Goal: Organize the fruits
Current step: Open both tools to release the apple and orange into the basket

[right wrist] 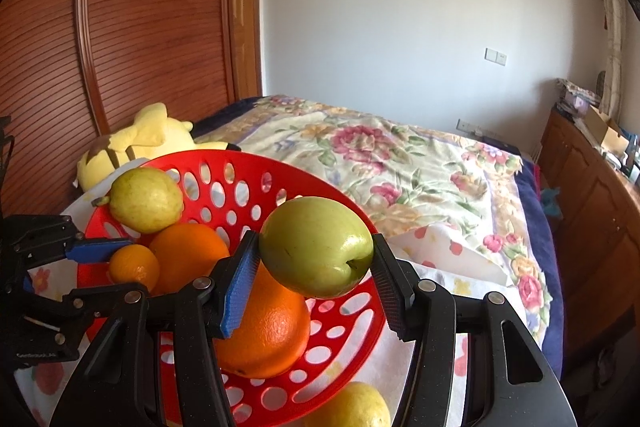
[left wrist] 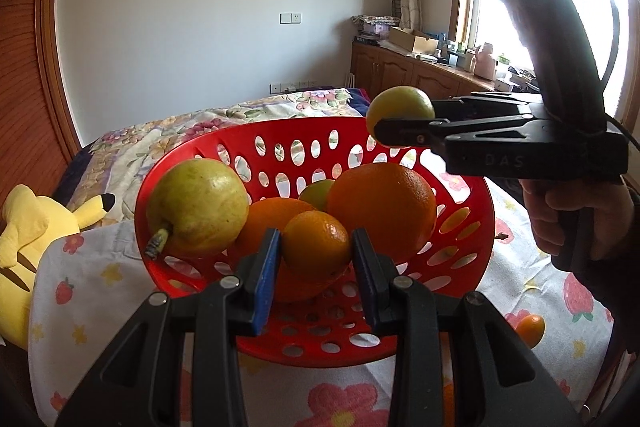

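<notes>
While both grippers carry fruit above the red basket (left wrist: 192,147), the nearest risk sits at the left gripper (left wrist: 316,247), whose blue-padded fingers (left wrist: 266,267) pinch a small mandarin (left wrist: 316,241) over the near rim; released from this height, it would probably strike the large orange (left wrist: 382,211) or the second orange (left wrist: 268,223) below and could bounce out over the low wall. Farther right, the right gripper (right wrist: 316,259) has its fingers pressed against the two ends of a green apple (right wrist: 316,251), held over the basket's right side; the smooth, rounded skin gives the pads little purchase, so a tilt or loosened squeeze might let it roll free. Because the basket appears tipped on soft bedding, added weight on one side could tilt it further and spill the contents. A yellow-green pear (left wrist: 196,207) already leans against the left wall, and a smaller green fruit (left wrist: 316,193) lies behind the oranges, leaving little open floor for either load. Outside the basket, a small orange fruit (left wrist: 530,329) rests on the strawberry-print cloth (left wrist: 100,275) at right, and a yellow fruit (right wrist: 356,407) lies near the basket's near rim, both not yet gathered. Beyond, a yellow plush toy (left wrist: 28,227) lies at left on the floral quilt (right wrist: 400,163), with a wooden cabinet (left wrist: 400,71) along the far wall.
</notes>
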### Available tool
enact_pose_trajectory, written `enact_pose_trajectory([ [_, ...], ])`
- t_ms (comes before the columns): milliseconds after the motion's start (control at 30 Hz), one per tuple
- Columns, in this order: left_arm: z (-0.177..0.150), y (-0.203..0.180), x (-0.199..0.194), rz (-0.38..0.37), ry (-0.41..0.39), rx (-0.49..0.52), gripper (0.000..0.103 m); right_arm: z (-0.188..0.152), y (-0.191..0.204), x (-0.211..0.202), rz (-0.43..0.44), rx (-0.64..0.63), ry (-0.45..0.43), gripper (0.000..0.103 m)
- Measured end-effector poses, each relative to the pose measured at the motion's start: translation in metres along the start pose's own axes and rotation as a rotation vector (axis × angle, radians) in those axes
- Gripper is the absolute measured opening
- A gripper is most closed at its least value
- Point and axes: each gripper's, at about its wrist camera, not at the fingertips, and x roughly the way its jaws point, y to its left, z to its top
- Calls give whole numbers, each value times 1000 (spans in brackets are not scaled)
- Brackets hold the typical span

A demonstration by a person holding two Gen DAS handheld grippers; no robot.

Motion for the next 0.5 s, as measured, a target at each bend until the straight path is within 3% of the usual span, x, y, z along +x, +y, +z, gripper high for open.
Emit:
enact_pose_trajectory([
  [300,-1,0,-1,1,-1,1,34,-6,1,11,14,1,33,57],
  [500,1,0,-2,-6,3,-7,34,-5,-2,1,14,9,5,58],
])
